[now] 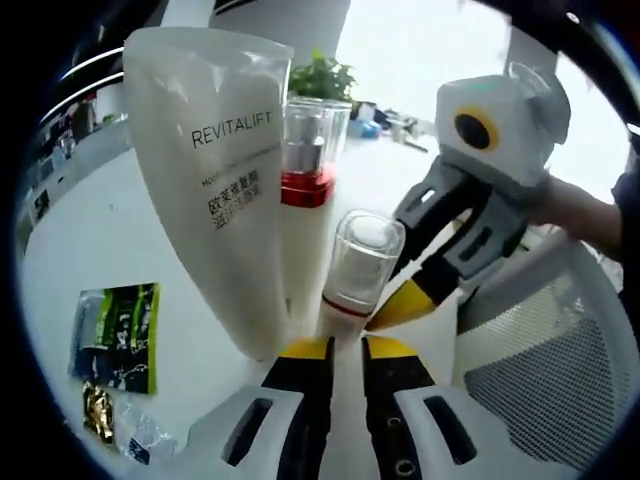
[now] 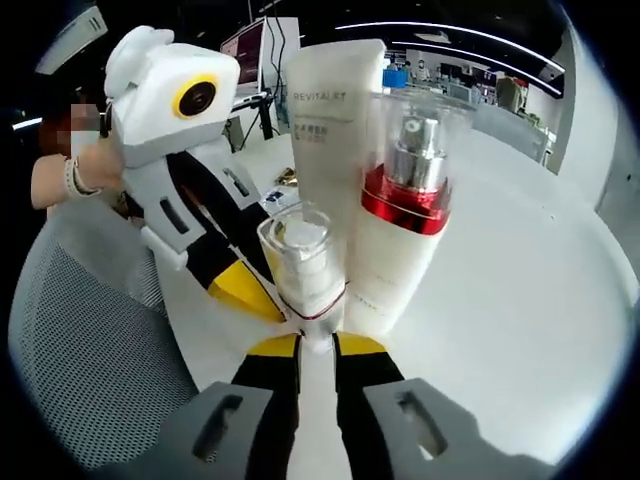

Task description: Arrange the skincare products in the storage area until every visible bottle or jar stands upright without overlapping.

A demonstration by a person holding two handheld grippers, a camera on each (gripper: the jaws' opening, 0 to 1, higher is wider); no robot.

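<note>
Three skincare products stood close together on the white table point(image 1: 90, 230): a tall white tube point(image 1: 205, 170) printed REVITALIFT standing on its cap, a pump bottle point(image 1: 308, 200) with a red collar under a clear cap, and a small bottle point(image 1: 358, 270) with a clear cap and a thin red ring. All three looked upright, and the tube and pump bottle seemed to touch or nearly touch — I could not tell which.

The left gripper point(image 1: 347, 347) had its jaws narrow, with only a slim gap, just at the foot of the small bottle; whether they pinched the base I could not tell. The right gripper point(image 2: 316, 344) also had narrow jaws at the same bottle's base (in the left gripper view it reached in from the side, its yellow tip beside the bottle).

In my judgement the task was nearly finished — what remained was to confirm the small bottle stood free. A white mesh basket point(image 1: 560, 370) was just beside the group, and some sachets point(image 1: 115, 335) lay flat near the table's edge.
</note>
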